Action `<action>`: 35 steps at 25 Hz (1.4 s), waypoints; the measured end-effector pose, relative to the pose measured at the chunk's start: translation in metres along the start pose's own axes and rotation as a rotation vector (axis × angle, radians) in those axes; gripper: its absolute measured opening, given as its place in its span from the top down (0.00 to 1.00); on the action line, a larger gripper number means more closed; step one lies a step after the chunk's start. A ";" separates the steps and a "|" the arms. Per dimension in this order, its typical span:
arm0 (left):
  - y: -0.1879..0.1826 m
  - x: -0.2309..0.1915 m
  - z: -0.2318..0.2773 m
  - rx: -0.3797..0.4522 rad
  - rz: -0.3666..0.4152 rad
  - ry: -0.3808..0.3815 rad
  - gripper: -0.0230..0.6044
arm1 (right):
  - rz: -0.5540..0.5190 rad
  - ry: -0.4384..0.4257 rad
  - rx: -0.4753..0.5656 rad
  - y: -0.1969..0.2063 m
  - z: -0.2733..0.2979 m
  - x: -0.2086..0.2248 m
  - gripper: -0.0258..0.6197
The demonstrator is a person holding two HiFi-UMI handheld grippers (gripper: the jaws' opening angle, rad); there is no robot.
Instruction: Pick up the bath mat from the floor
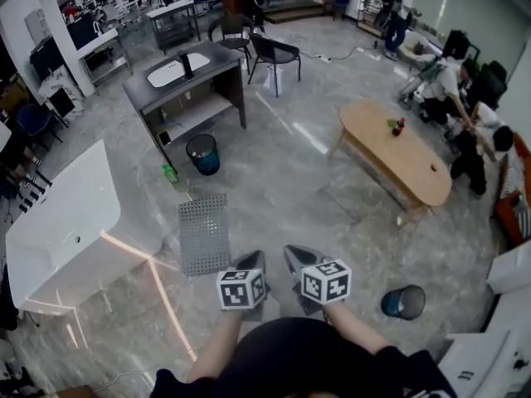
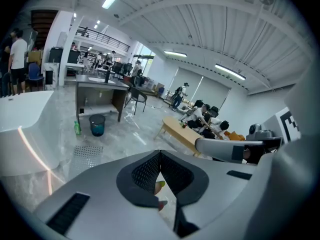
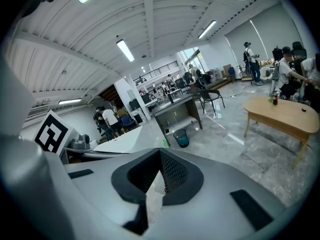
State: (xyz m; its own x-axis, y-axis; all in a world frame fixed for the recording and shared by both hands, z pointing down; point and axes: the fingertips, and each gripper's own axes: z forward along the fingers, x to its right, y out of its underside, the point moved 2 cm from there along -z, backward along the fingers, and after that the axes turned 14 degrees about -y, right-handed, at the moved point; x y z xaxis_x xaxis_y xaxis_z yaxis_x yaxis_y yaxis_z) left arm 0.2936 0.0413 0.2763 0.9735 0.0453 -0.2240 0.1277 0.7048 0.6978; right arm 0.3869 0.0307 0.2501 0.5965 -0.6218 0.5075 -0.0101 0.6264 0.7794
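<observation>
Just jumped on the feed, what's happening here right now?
A person stands over a grey bath mat that lies flat on the floor beside a white bathtub. The left gripper and right gripper are both shut and empty, held close to the body near the mat's near edge. The mat has not been picked up yet.

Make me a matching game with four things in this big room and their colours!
Things:
1. bath mat
2. oval table
3. bathtub
4. bottle on the floor by the bin

Colours:
A. white
B. green
C. grey with lots of little holes
D. light wood

Right pairs: 1-C, 2-D, 3-A, 4-B
</observation>
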 end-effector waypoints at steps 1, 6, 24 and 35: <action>-0.008 -0.005 0.004 0.001 -0.002 -0.001 0.96 | -0.002 -0.003 -0.003 -0.006 0.008 0.001 0.94; -0.046 -0.032 0.022 0.005 -0.026 -0.012 0.96 | -0.013 -0.027 -0.024 -0.037 0.051 0.005 0.94; -0.111 -0.145 0.076 0.024 -0.121 -0.097 0.96 | -0.046 -0.094 -0.109 -0.083 0.182 0.017 0.94; -0.114 -0.199 0.082 0.020 -0.196 -0.155 0.96 | -0.082 -0.158 -0.193 -0.085 0.236 0.001 0.94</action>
State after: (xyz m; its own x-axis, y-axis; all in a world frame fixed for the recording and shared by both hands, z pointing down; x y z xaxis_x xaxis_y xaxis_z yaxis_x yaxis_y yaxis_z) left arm 0.1004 -0.1067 0.2972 0.9471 -0.2010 -0.2502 0.3190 0.6754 0.6648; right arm 0.1987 -0.1340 0.2707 0.4563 -0.7306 0.5080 0.1959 0.6393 0.7435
